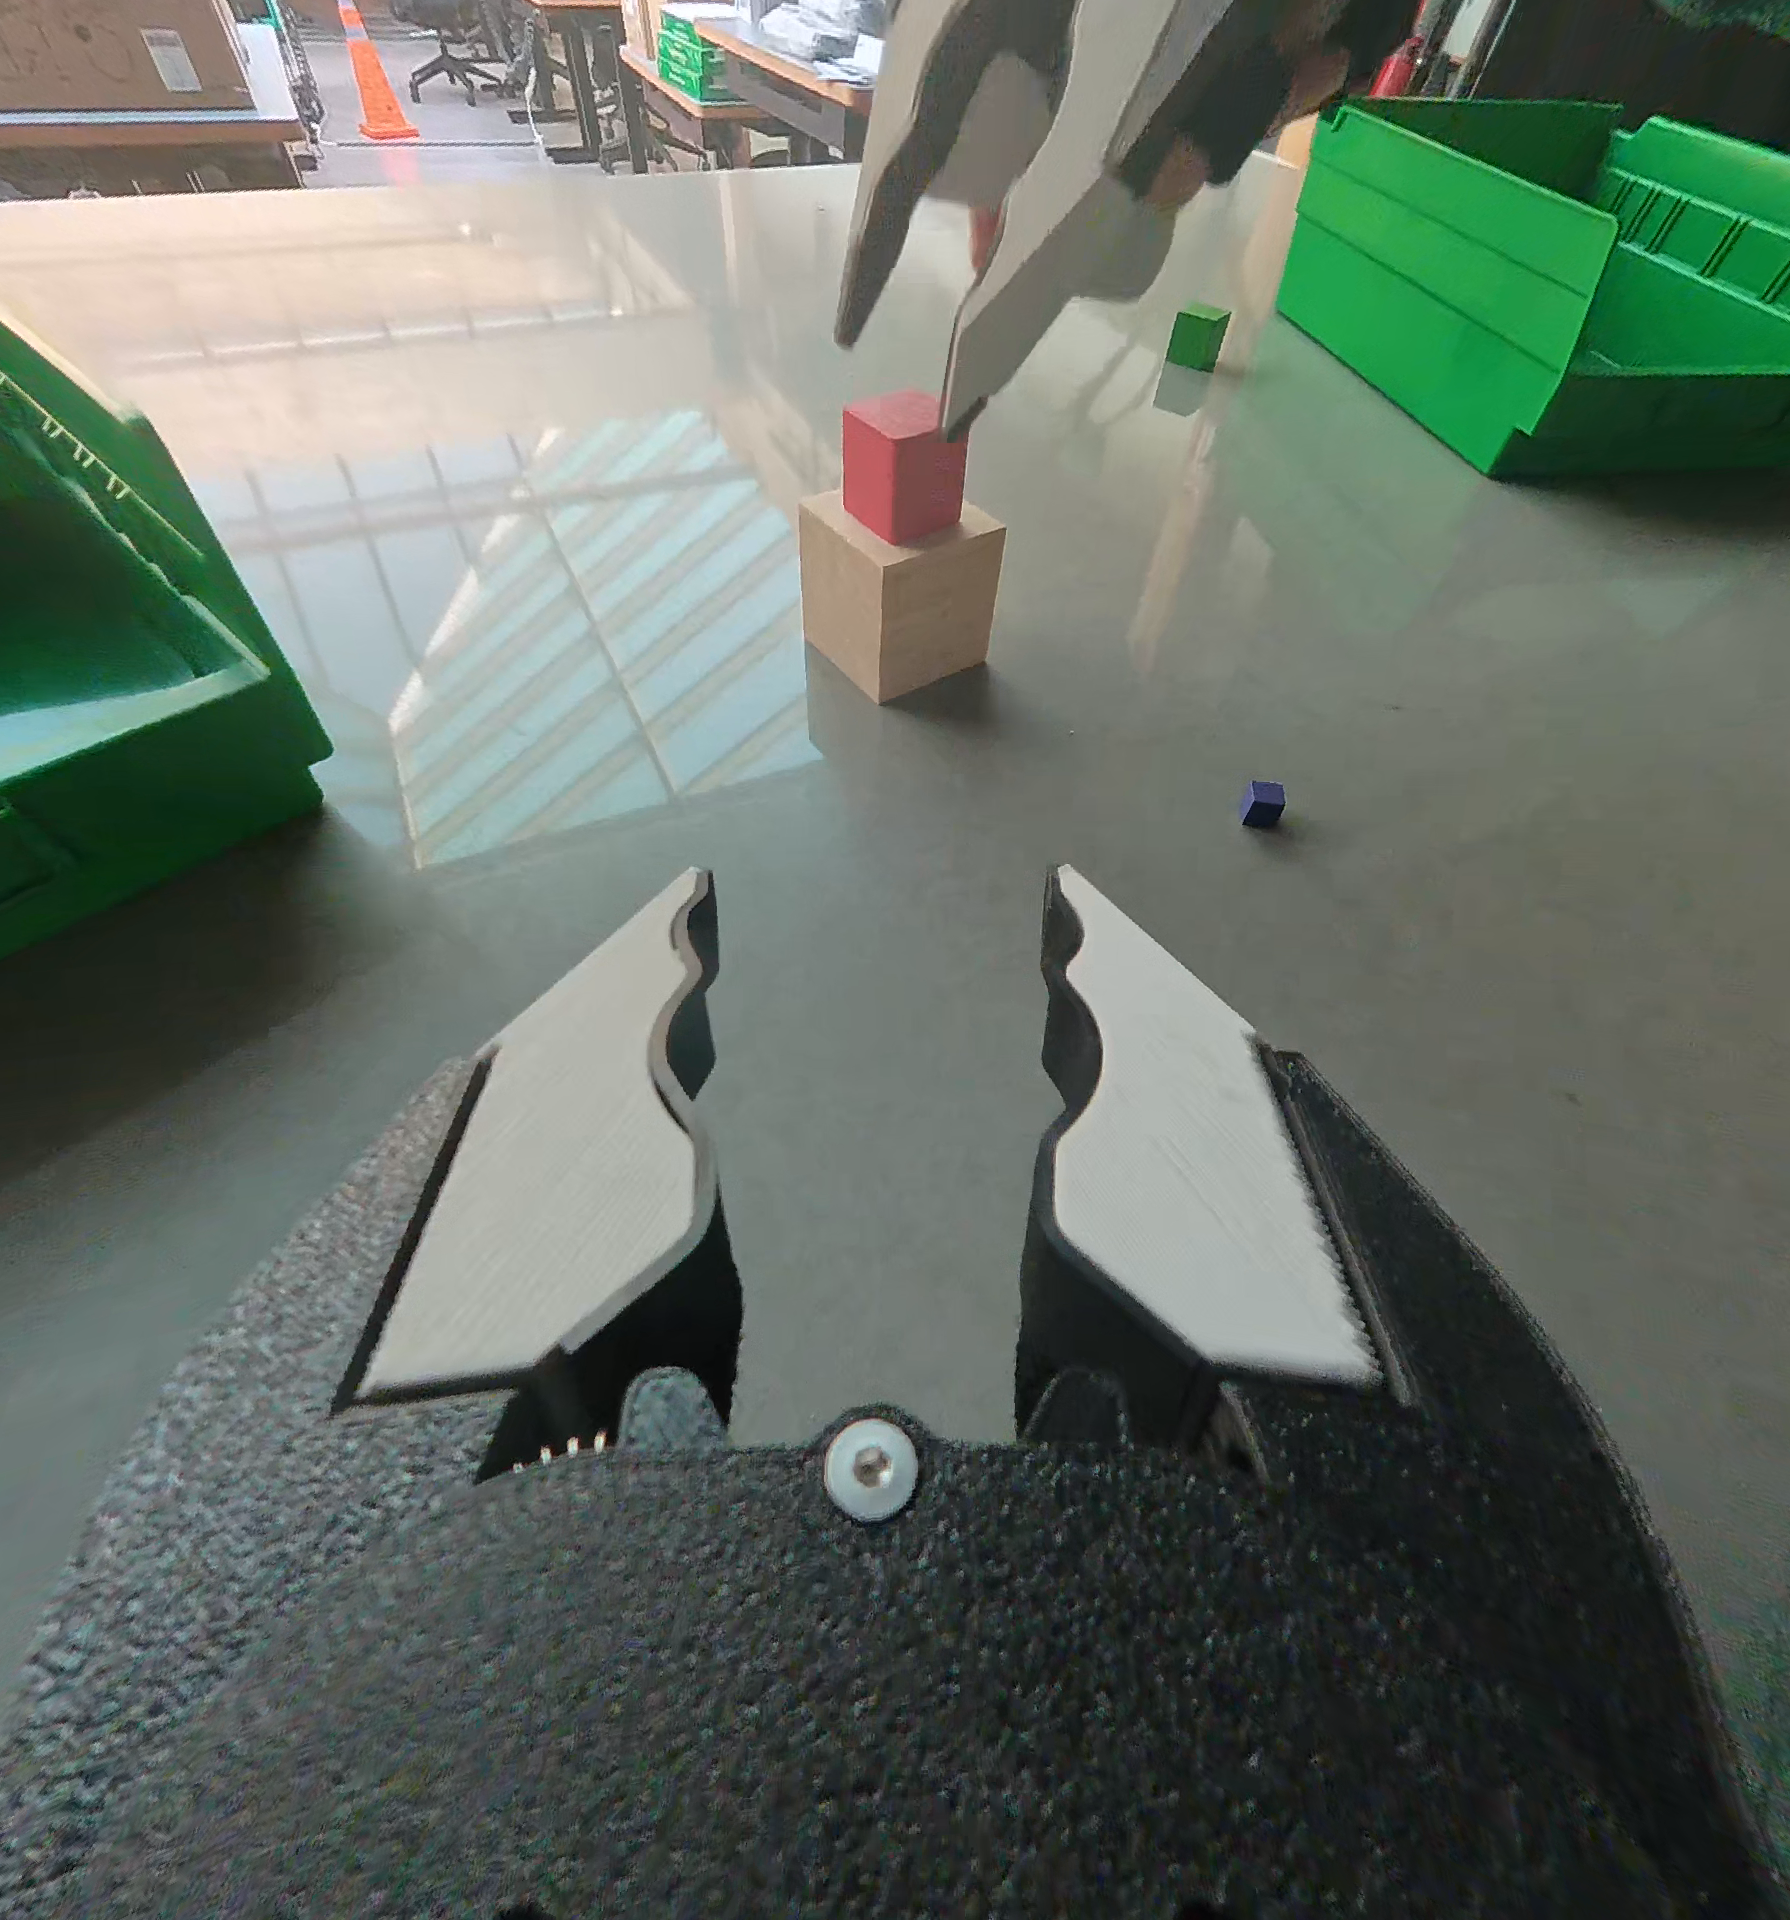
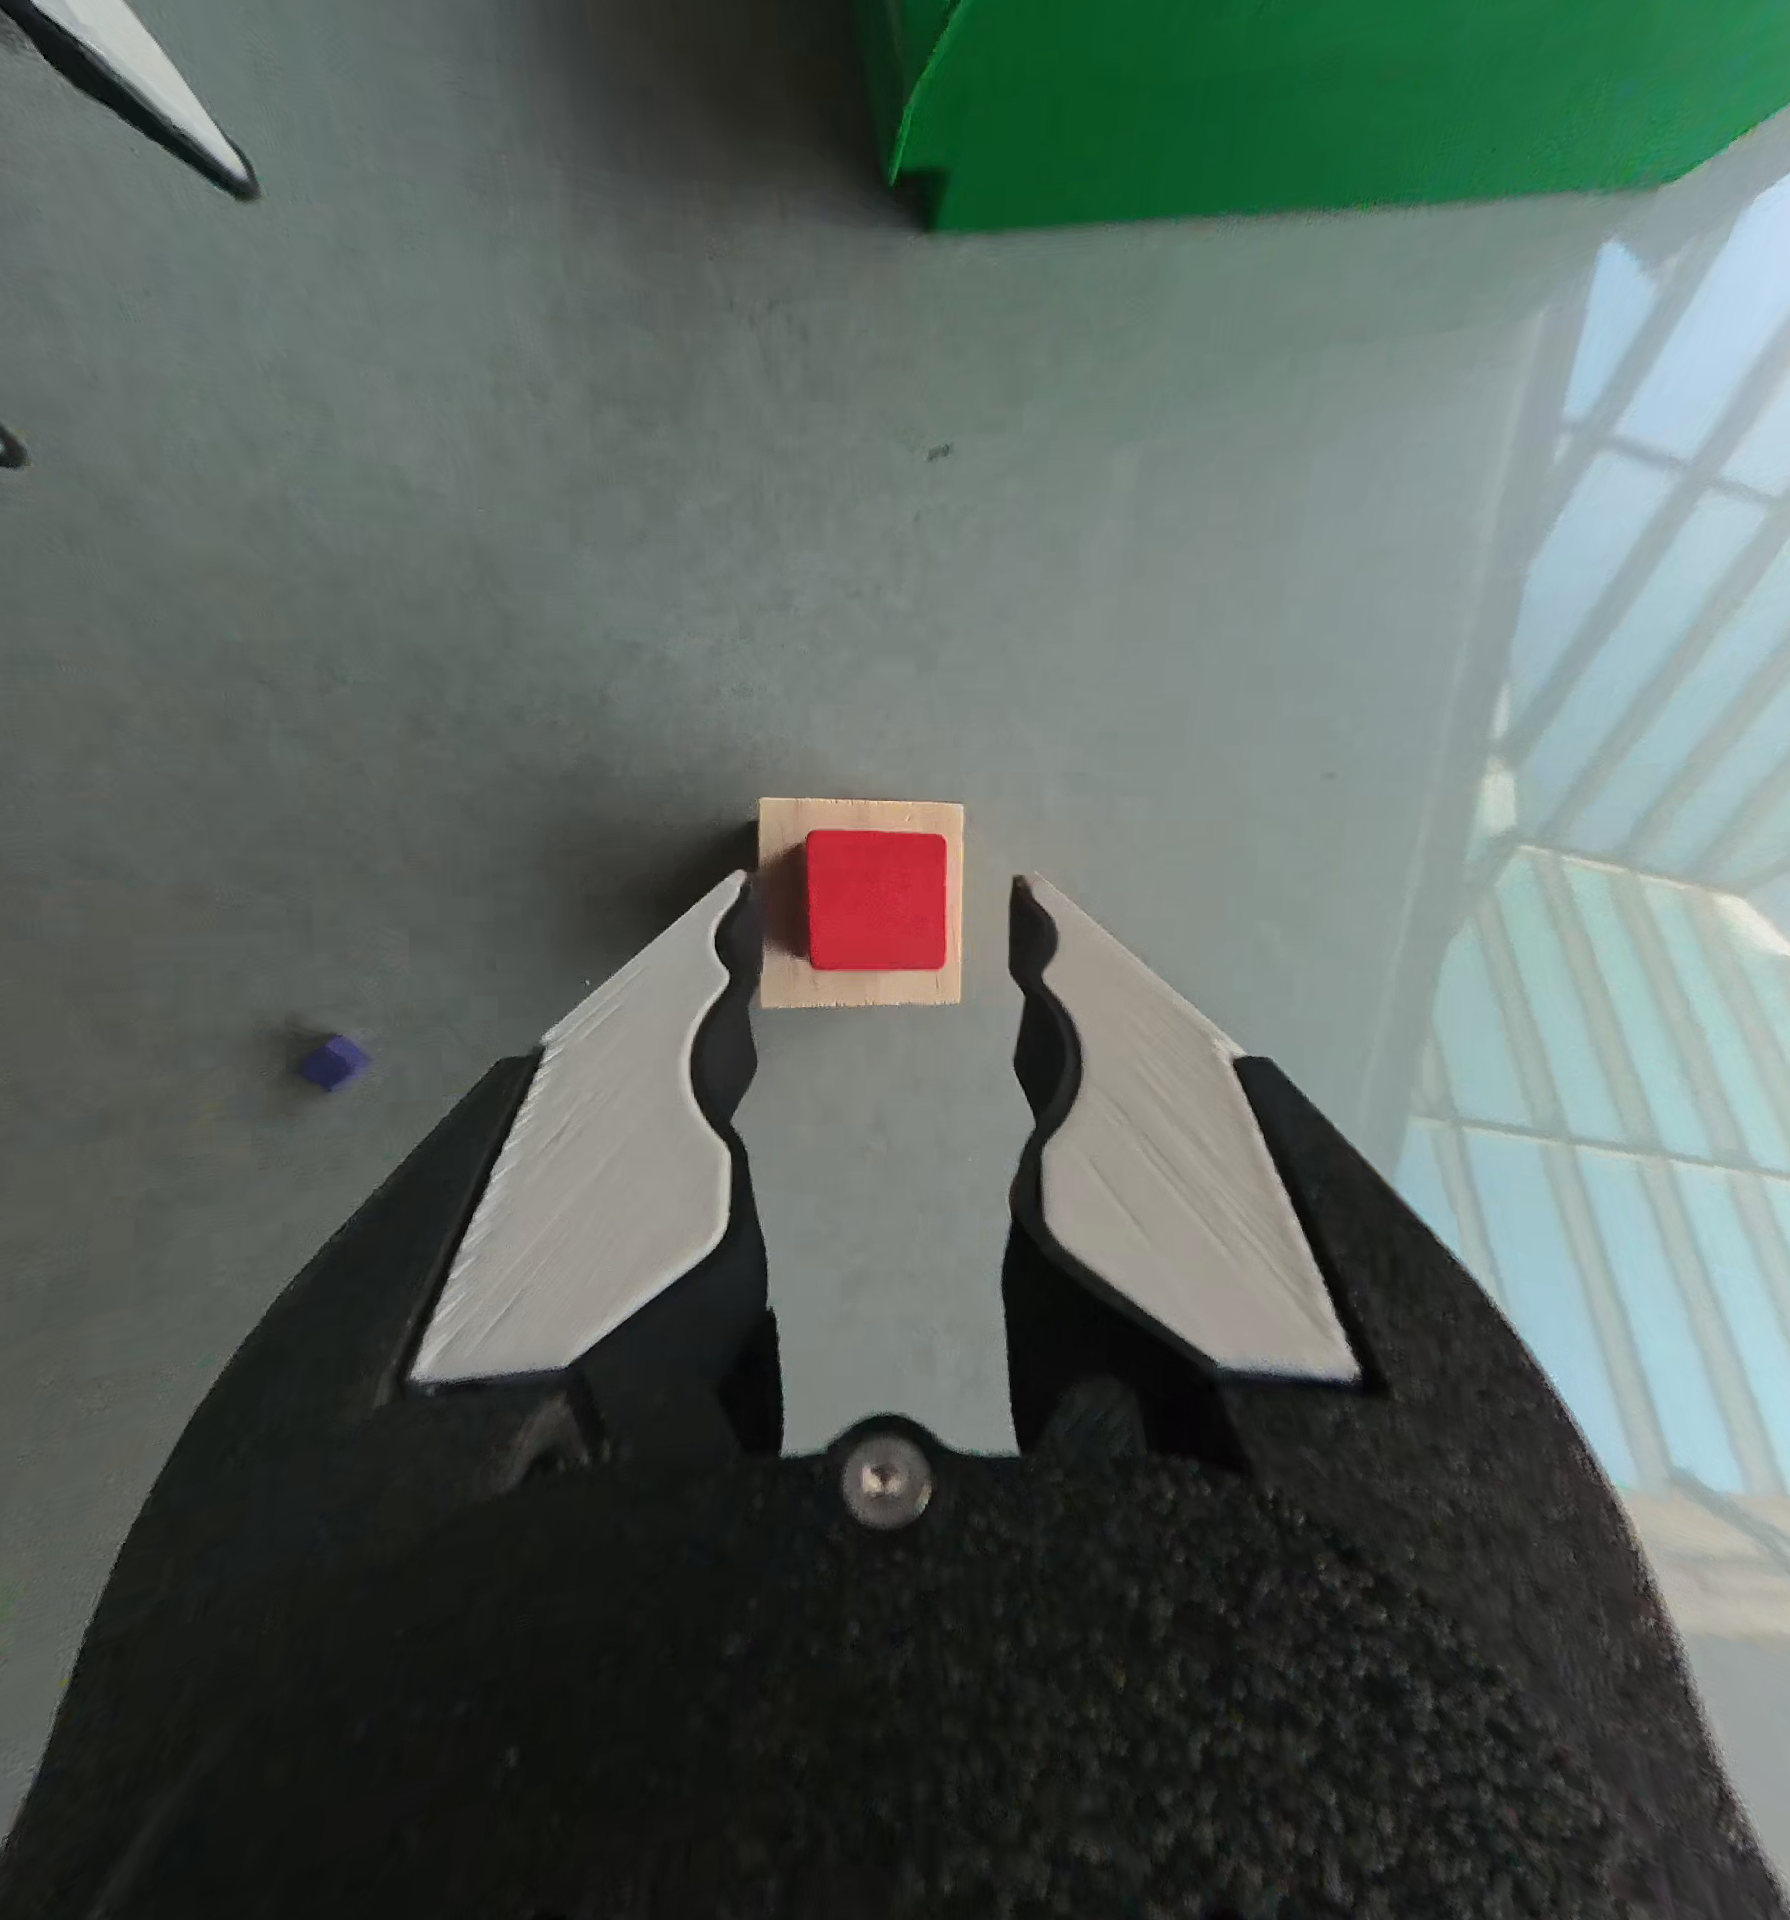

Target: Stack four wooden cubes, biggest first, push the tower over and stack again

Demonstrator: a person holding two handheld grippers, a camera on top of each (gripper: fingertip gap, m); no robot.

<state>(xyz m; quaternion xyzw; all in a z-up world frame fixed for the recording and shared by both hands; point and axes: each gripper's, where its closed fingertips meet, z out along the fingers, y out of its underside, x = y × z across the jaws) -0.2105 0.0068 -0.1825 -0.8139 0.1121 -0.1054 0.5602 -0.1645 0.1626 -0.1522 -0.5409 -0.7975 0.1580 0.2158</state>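
A red cube [image 1: 903,468] [image 2: 875,899] sits on top of a larger plain wooden cube [image 1: 901,608] [image 2: 860,989] on the grey table [image 1: 1390,1039]. My right gripper [image 2: 880,883] is open and empty. It points straight down over the stack, with a finger on each side of the red cube. In the left wrist view it [image 1: 906,374] hangs over the stack, blurred, one tip at the red cube's top corner. My left gripper [image 1: 880,883] is open and empty, low over the table, short of the stack. Its fingertips [image 2: 179,120] show at the right wrist view's upper left.
A tiny blue cube [image 1: 1262,803] [image 2: 333,1060] lies on the table right of the stack. A small green cube [image 1: 1197,335] lies farther back. Green bins stand at the left [image 1: 91,644] [image 2: 1286,104] and at the back right [image 1: 1473,312]. Spacing between my two grippers at the tips: around 15 centimeters. The larger plain wooden cube [image 1: 901,608] is closer to my right gripper, around 6 centimeters from its tips; the left tips are 15 centimeters off.
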